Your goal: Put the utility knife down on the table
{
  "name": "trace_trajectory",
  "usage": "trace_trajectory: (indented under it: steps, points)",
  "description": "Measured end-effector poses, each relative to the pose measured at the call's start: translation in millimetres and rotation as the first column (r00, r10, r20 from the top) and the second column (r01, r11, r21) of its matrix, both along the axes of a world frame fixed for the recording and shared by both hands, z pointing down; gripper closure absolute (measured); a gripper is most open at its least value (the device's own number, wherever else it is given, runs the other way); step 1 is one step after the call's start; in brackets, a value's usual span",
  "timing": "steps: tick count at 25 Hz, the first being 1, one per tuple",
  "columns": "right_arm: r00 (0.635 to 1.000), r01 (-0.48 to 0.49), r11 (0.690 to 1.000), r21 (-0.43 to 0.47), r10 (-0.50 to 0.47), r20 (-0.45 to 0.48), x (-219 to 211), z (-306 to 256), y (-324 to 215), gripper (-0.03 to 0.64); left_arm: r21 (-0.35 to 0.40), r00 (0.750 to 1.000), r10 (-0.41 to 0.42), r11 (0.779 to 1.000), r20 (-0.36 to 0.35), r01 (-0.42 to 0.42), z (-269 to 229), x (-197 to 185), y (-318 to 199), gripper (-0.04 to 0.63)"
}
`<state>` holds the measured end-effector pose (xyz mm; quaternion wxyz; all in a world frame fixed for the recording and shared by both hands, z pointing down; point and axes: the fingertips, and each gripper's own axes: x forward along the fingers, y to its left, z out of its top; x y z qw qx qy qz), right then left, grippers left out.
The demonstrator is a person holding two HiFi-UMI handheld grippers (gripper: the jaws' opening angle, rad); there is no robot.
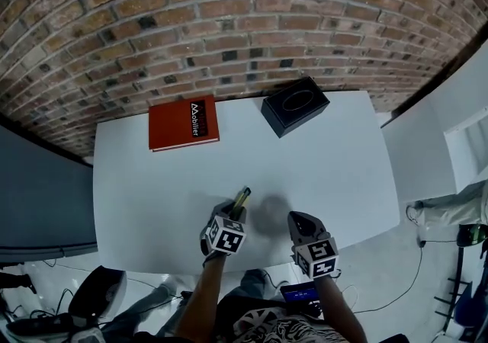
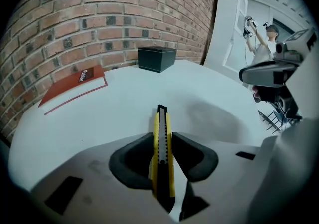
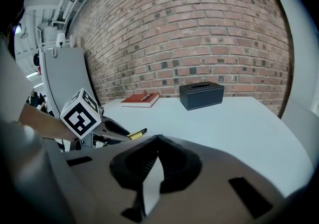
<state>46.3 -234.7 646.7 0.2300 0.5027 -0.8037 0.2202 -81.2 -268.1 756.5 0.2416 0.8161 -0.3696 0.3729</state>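
Clamping the utility knife mid-body, left tool holds it over the table near 6 o'clock, tip toward 12; likely light, stiff, slick-cased, best gripped on flat sides; right tool closed, empty.

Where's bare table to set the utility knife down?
Bare table ahead of the left tool, which grips the utility knife, up to the red book and black box by the wall. Also bare right of the box. Tight only at the near edge, beside the right tool.
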Motion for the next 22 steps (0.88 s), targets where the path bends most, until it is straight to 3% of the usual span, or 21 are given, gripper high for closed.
trace_trajectory:
  steps: [6, 10, 15, 18, 22]
  points:
    - [1.0, -0.004, 1.0, 0.002, 0.004, -0.008, 0, 0, 5, 0.615, 0.046, 1.0, -0.026, 0.999, -0.012, 0.026, 0, 2, -1, 0.474]
    - [1.0, -0.011, 1.0, 0.022, 0.011, -0.009, 3, -5, 8, 0.615, 0.09, 0.998, -0.052, 0.994, -0.04, 0.055, -10, 1, -3, 0.415]
    - [1.0, -0.022, 0.998, 0.054, 0.021, 0.018, 4, -15, 16, 0.615, 0.165, 0.992, -0.102, 0.98, -0.08, 0.114, -39, -6, 6, 0.397]
    - [0.999, -0.022, 0.996, 0.082, 0.018, 0.039, 2, -25, 25, 0.615, 0.21, 0.983, -0.146, 0.963, -0.113, 0.167, -60, -15, 17, 0.396]
    - [0.999, -0.01, 0.993, 0.117, 0.006, 0.036, 0, -43, 44, 0.615, 0.314, 0.963, -0.204, 0.916, -0.176, 0.251, -107, -28, 36, 0.397]
